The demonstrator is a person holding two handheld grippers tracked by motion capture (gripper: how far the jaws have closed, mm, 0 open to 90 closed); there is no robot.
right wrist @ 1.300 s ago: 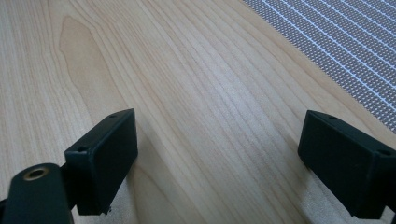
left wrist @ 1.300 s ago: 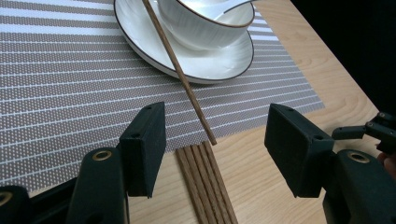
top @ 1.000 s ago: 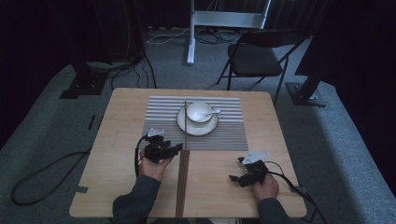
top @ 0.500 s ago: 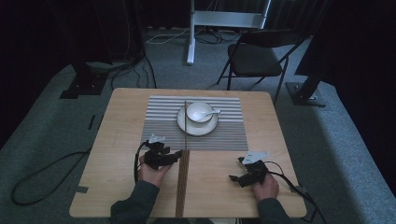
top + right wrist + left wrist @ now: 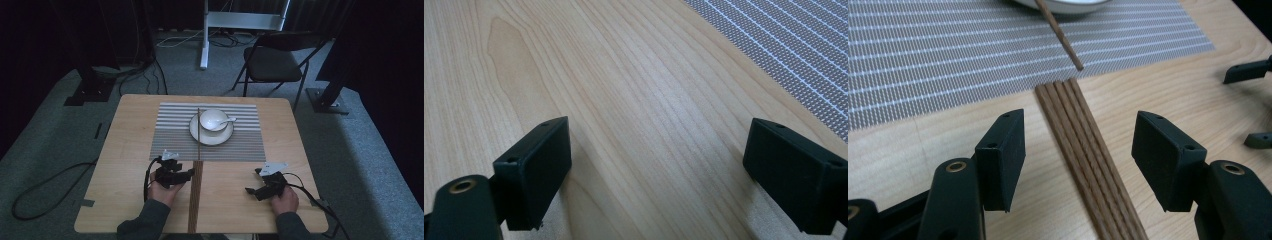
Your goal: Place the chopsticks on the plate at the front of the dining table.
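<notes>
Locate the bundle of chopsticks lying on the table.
In the high view the chopsticks lie on the bare table near its front edge, just below the striped mat, beside the left hand-held gripper.

Dim overhead, sharper close-ups (soft shadows)

Chopstick bundle (image 5: 1083, 145) runs off the bottom edge in the left gripper view; its near ends are cut off in the high view too. Plate (image 5: 1063, 6) is clipped by the top edge, just a sliver of rim. Single chopstick (image 5: 1060, 36) is cut off up top as well. Placemat (image 5: 789, 55) is cropped at the right in the right gripper view. Spoon (image 5: 223, 121) is too small to read in detail.
</notes>
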